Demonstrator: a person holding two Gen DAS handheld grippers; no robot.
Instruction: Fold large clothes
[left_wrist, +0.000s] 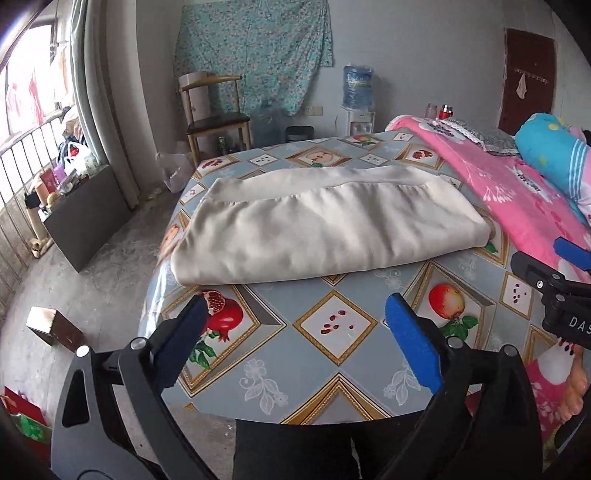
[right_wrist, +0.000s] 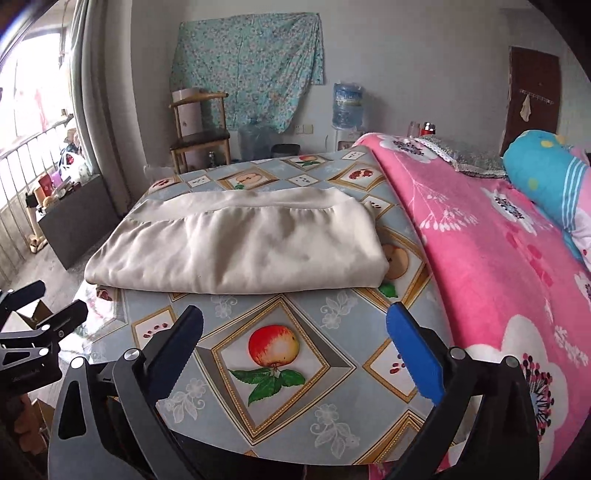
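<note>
Here, the left claw (left_wrist: 295, 317) gapes wide and empty, on the near side of the folded cream garment (left_wrist: 325, 225). The garment lies flat on the fruit-patterned bed cover (right_wrist: 280, 402). The right claw (right_wrist: 295, 325), likewise nearer than the garment, gapes wide and empty.

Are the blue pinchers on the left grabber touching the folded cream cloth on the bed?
Apart. In the left wrist view the left gripper stands open and empty, with a strip of fruit-patterned bed cover showing between its fingertips and the folded cream cloth.
</note>
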